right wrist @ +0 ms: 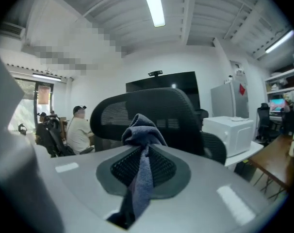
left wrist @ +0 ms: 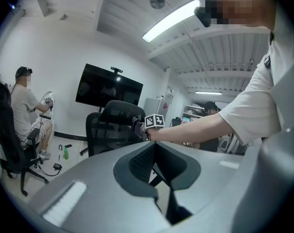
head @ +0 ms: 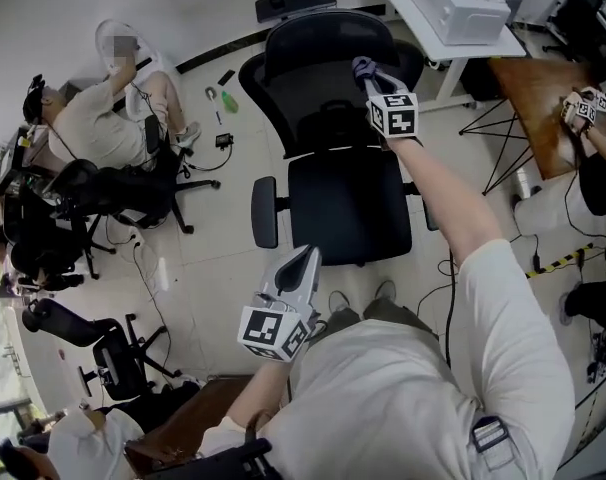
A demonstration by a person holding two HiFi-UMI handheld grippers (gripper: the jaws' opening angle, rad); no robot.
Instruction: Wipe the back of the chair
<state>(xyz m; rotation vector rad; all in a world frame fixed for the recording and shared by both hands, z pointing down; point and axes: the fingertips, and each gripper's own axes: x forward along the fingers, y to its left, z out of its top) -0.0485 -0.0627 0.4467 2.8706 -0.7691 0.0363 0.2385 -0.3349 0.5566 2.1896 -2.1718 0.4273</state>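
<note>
The chair point(head: 313, 88) stands on the pale tiled floor point(head: 223, 218), its seat turned toward the person, just beside a white tabletop point(head: 403, 3). It is black all over, with a broad curved mesh back, a padded seat and an armrest point(head: 265, 211) at the side. In the head view its base is hidden under the seat, and the person's arm point(head: 438, 193) crosses its right side, covering most of the other armrest

The right gripper point(head: 365, 71) reaches out over the right part of the chair's back, its fingers point(right wrist: 122, 169) clamped on a blue-grey cloth point(right wrist: 139, 130). In the right gripper view the cloth bunches up above the fingers and hangs down between them. The mesh back fills the picture just behind it, and whether cloth and mesh touch cannot be told

The left gripper point(head: 307, 260) is held low near the person's body, well apart from the chair, fingers together with nothing between them. In the left gripper view the gripper's own body cuts off the chair's lower part
</note>
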